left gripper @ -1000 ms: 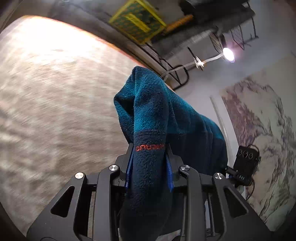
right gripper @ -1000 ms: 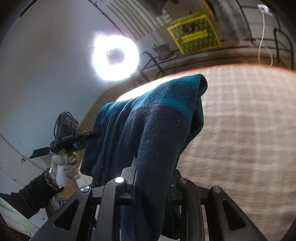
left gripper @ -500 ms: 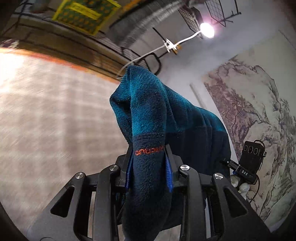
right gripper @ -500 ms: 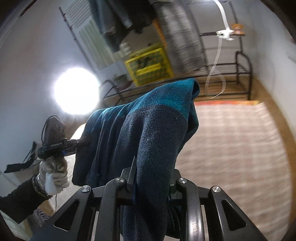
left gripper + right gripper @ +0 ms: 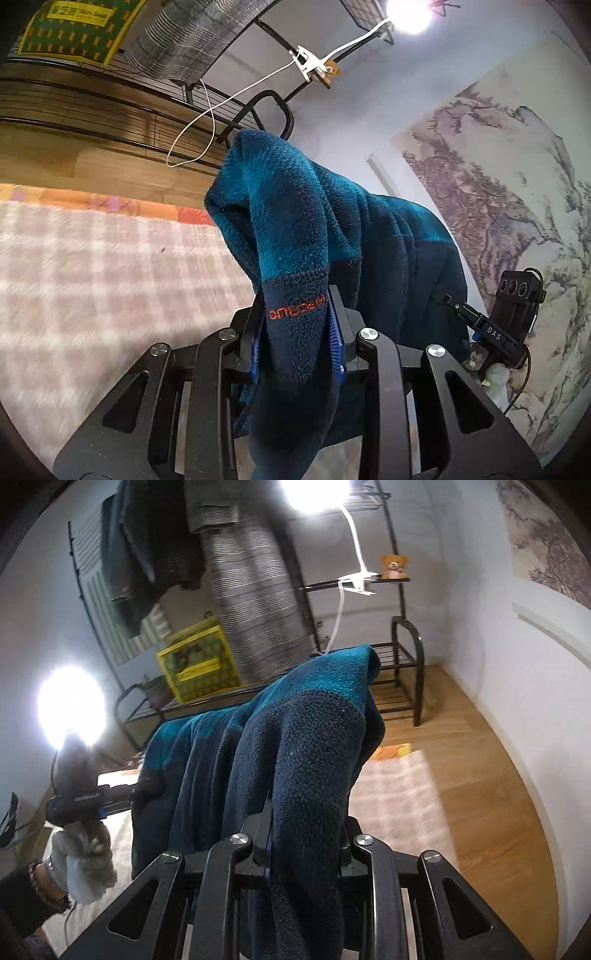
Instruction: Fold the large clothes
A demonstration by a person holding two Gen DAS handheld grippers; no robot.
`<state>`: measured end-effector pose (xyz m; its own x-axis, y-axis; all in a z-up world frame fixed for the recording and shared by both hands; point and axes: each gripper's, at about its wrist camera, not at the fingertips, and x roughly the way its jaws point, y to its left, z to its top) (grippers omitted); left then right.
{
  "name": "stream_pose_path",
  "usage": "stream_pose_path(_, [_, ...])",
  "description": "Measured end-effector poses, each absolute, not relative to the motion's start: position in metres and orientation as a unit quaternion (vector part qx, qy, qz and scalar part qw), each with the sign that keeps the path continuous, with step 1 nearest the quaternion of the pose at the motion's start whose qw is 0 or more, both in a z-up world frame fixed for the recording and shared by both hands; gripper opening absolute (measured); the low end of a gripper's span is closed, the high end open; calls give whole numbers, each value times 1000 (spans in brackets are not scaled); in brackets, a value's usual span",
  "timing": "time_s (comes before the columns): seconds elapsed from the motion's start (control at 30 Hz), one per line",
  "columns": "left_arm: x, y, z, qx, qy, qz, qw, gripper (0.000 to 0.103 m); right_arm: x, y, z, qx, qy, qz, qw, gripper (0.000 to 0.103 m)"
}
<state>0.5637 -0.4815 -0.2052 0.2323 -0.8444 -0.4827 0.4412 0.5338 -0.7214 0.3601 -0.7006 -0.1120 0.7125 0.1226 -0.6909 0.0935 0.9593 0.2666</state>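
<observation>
your fleece garment [image 5: 332, 236] is the biggest thing here: thick pile, teal above and dark navy below, an orange logo stitched on the navy band, hanging off the floor as a sagging span between both tools. in the left wrist view it runs from the centre out toward 3 o'clock; in the right wrist view it stretches away toward 9 o'clock. beneath it lies a pale checked rug [image 5: 92, 280] with an orange border at 10 o'clock, and bare wooden floor [image 5: 480, 775] opens at 3 o'clock in the right view. a black metal rack [image 5: 402, 672] stands against the wall at 12 o'clock. your left gripper [image 5: 295, 328] is clenched on the logo band; your right gripper [image 5: 306, 823] is clamped on a navy fold.
</observation>
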Motion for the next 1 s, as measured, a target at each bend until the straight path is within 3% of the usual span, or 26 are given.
stream_pose_path(0.3, [602, -496, -258, -223, 470, -388, 761, 27, 407, -731, -171, 139, 390, -18, 910, 22])
stream_pose_path(0.5, [609, -505, -270, -189, 482, -370, 772, 28, 434, -745, -228, 102, 449, -113, 881, 34])
stream_pose_path(0.57, [608, -508, -269, -182, 481, -368, 775, 29, 434, -747, -233, 92, 450, -129, 879, 47])
stream_pose_path(0.6, [607, -508, -268, -182, 482, -366, 775, 29, 432, -751, -233, 97, 451, -145, 875, 60])
stream_pose_path(1.0, [557, -483, -199, -142, 445, -363, 806, 32, 362, -773, -158, 143, 376, -181, 897, 62])
